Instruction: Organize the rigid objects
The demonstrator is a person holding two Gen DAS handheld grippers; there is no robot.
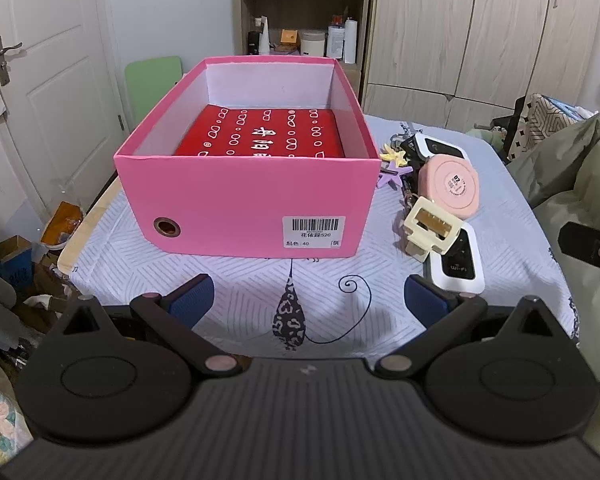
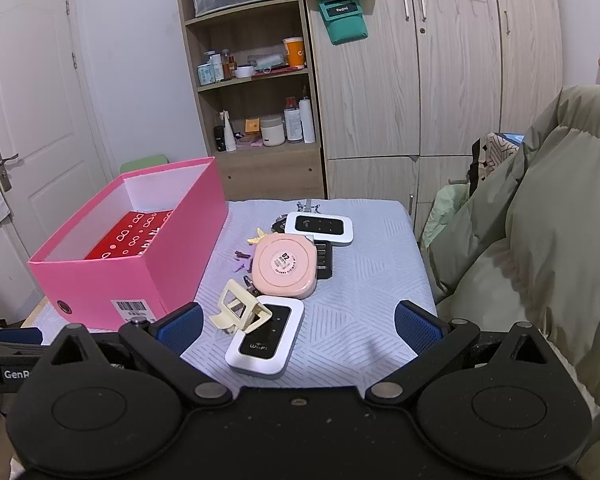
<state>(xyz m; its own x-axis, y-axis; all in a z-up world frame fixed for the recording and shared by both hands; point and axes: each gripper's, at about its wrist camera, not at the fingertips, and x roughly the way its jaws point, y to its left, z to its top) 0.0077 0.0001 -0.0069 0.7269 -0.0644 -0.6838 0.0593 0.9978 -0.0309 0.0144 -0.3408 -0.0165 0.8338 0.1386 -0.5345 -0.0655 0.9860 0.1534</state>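
Both the left tongs (image 1: 310, 300) and the right tongs (image 2: 298, 326) gape empty above the table (image 2: 364, 280); the pink box (image 1: 244, 204) fills the left view's centre.

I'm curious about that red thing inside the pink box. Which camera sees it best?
The left wrist view: it looks straight over the pink box's front wall onto the red patterned item, showing most of its top. The right wrist view catches only a slanted strip behind the side wall.

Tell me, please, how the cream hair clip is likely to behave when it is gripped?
The hair clip looks like hollow, stiff plastic, so probably light. It leans on the WiFi unit, so it may tip or slide. Squeezing its levers might spring it open.
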